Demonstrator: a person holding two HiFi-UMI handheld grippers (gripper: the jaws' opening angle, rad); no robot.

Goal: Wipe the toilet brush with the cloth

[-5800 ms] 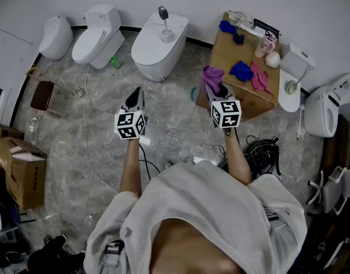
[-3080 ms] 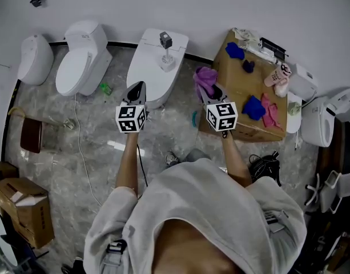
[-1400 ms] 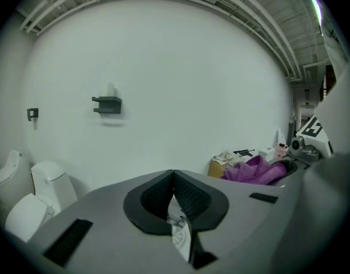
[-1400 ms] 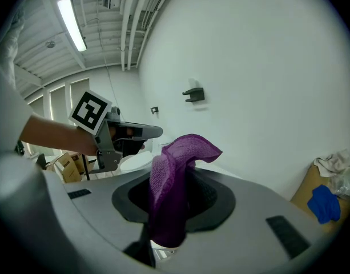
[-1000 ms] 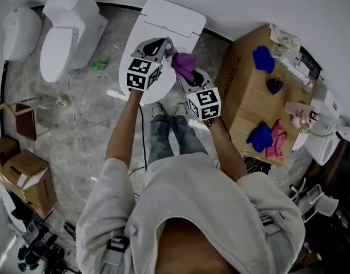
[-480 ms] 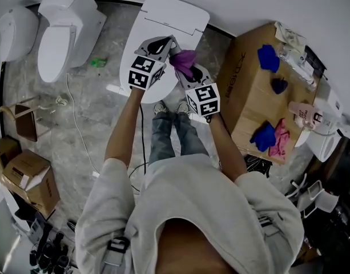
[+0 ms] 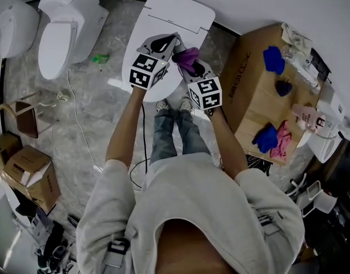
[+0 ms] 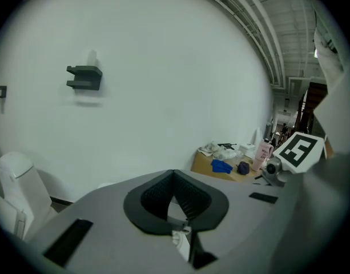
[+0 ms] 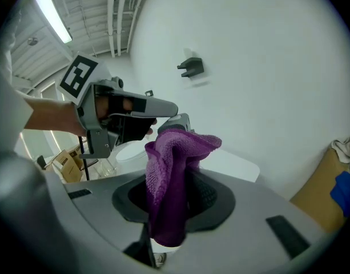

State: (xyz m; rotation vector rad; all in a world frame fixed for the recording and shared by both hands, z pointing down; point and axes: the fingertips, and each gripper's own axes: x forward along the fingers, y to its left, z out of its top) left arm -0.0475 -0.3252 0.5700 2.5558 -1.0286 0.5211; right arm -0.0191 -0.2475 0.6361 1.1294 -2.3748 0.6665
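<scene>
My right gripper (image 7: 190, 61) is shut on a bunched purple cloth (image 7: 187, 56), which stands up out of its jaws (image 9: 172, 176). My left gripper (image 7: 165, 39) hangs beside it over the white toilet lid (image 7: 183, 13), tilted up at the wall. Its jaws meet at the tip (image 8: 173, 174). A grey piece of the toilet brush (image 9: 179, 120) shows at that gripper's tip, right behind the cloth and touching it. The brush (image 7: 174, 40) is otherwise hidden.
A cardboard box (image 7: 252, 104) stands to the right with blue cloths (image 7: 273, 59), a pink cloth (image 7: 283, 137) and a bottle. A second toilet (image 7: 63, 21) sits to the left, near a green item (image 7: 99, 58). The person's feet (image 7: 175, 104) are at the toilet's front.
The person has walked up to the middle toilet and both grippers now sit over its lid. In the last second the cloth has closed in on the left gripper's tip.
</scene>
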